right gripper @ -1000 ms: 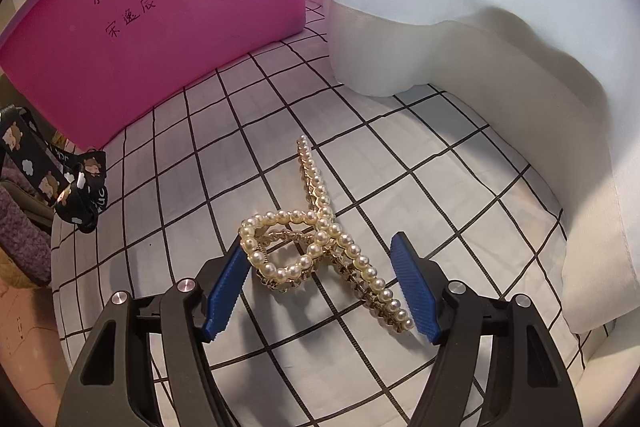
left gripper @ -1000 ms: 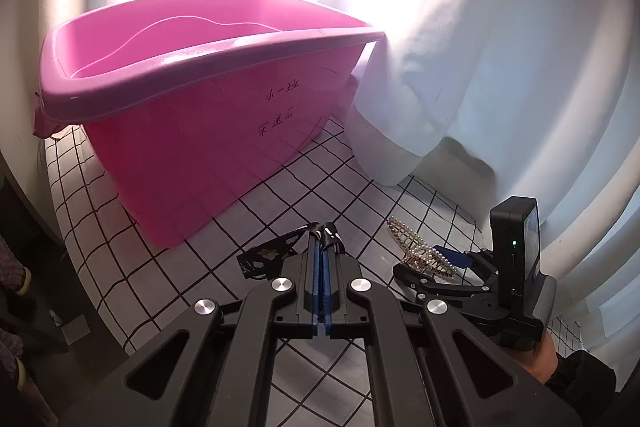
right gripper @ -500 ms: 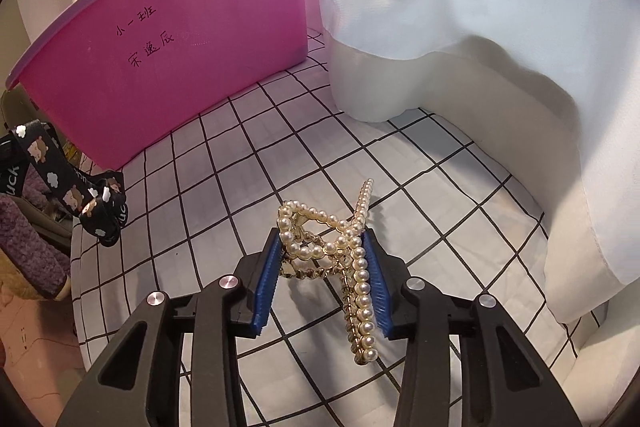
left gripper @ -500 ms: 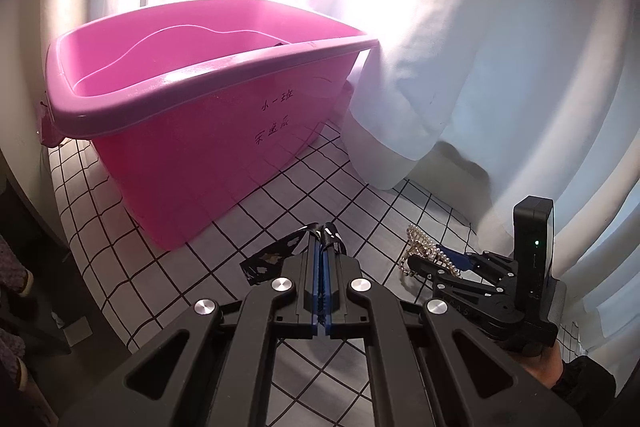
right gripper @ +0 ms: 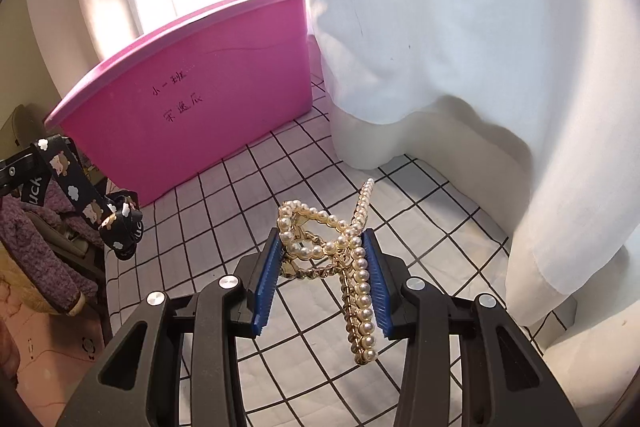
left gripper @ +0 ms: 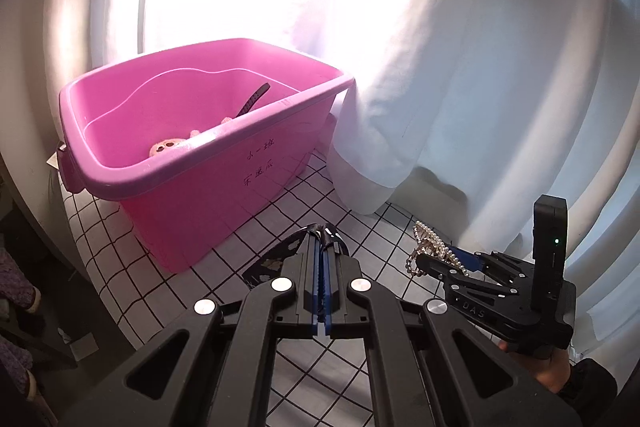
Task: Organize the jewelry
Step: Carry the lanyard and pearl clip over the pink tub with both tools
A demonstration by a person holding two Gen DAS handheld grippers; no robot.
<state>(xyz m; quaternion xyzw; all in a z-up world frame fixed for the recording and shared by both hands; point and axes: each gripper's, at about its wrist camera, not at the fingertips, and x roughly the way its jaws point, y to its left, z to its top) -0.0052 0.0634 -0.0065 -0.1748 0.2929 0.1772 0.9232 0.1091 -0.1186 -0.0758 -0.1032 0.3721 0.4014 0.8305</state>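
Observation:
My right gripper point(right gripper: 323, 247) is shut on a gold hair claw set with pearls point(right gripper: 344, 247), lifted off the checked cloth; the same pearl claw point(left gripper: 430, 247) shows in the left wrist view at the right gripper's point(left gripper: 434, 259) tip. My left gripper point(left gripper: 322, 247) is shut on a black strap printed with bears and clouds point(left gripper: 276, 259); the strap point(right gripper: 84, 195) hangs at the left of the right wrist view. A pink plastic tub point(left gripper: 208, 163) stands beyond both grippers, with a dark band point(left gripper: 252, 101) and a pinkish piece point(left gripper: 166, 148) inside.
White curtains point(right gripper: 460, 47) hang down to the checked tablecloth point(right gripper: 256, 203) on the right and behind the tub. Purple fuzzy fabric point(right gripper: 36, 247) lies off the table's left edge. A hand point(left gripper: 548, 371) holds the right gripper.
The right gripper closed on the pearl claw and lifted it off the cloth. Both grippers rose, so the tub's inside has come into the left wrist view.

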